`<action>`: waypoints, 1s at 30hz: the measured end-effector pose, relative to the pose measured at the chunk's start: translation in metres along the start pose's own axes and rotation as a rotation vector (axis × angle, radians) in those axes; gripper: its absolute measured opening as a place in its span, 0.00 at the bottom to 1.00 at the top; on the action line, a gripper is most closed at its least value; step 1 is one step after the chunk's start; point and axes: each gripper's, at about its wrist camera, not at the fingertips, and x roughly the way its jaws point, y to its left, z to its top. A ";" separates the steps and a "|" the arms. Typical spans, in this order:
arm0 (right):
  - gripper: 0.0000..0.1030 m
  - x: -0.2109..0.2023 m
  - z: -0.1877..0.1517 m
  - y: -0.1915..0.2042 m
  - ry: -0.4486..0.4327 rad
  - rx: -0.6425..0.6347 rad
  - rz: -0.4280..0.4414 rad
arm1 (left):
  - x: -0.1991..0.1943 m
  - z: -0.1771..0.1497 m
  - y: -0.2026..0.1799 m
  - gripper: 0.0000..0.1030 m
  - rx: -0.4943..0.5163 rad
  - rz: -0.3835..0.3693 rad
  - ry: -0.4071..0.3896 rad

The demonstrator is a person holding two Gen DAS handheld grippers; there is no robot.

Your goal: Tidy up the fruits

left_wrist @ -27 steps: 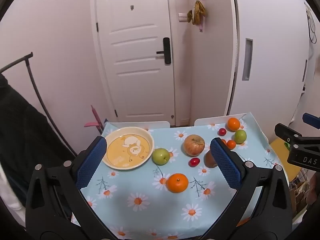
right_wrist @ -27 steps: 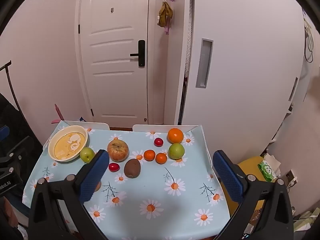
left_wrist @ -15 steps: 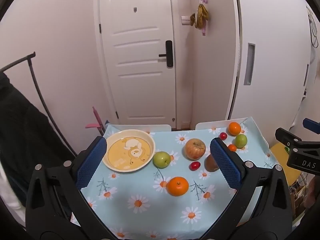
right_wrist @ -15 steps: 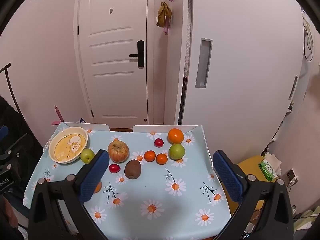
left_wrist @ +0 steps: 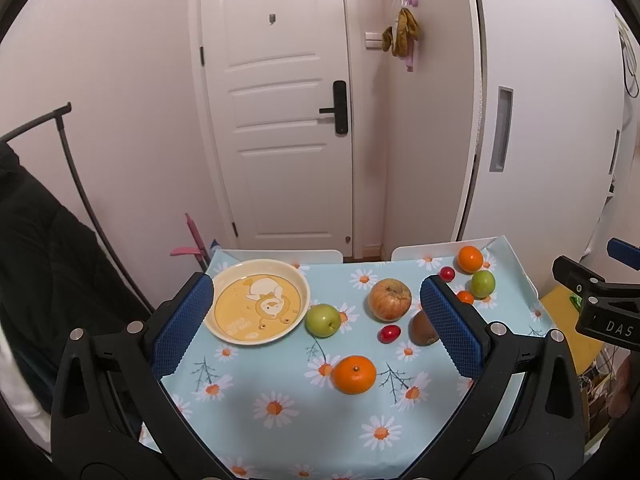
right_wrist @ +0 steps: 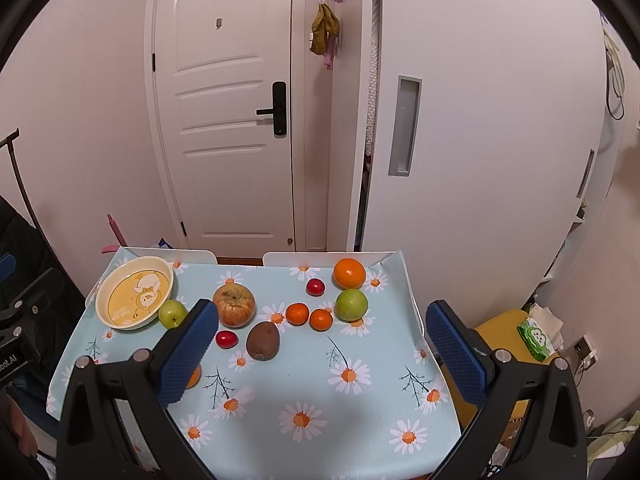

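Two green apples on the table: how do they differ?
The green apple by the plate looks smaller and yellower; the far-right green apple looks bigger and rounder. The first sits beside the yellow plate rim, close enough that I cannot tell if they touch; the second sits among the oranges, just in front of the large orange. Both rest loose on the daisy tablecloth, ungripped.

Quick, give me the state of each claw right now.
Left claw: open, holding nothing, above the table.
Right claw: open, holding nothing, above the table.
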 end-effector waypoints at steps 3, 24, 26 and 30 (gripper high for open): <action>1.00 0.001 0.001 0.000 0.000 0.000 0.002 | 0.000 0.000 0.002 1.00 -0.002 0.002 0.000; 1.00 0.004 0.002 0.003 0.000 -0.003 0.003 | 0.002 0.000 0.007 1.00 -0.006 0.005 0.002; 1.00 0.004 0.003 0.005 0.001 -0.006 0.004 | 0.004 0.002 0.009 1.00 -0.009 0.007 0.005; 1.00 0.008 0.003 0.010 0.005 -0.012 0.009 | 0.009 0.004 0.015 1.00 -0.014 0.012 0.009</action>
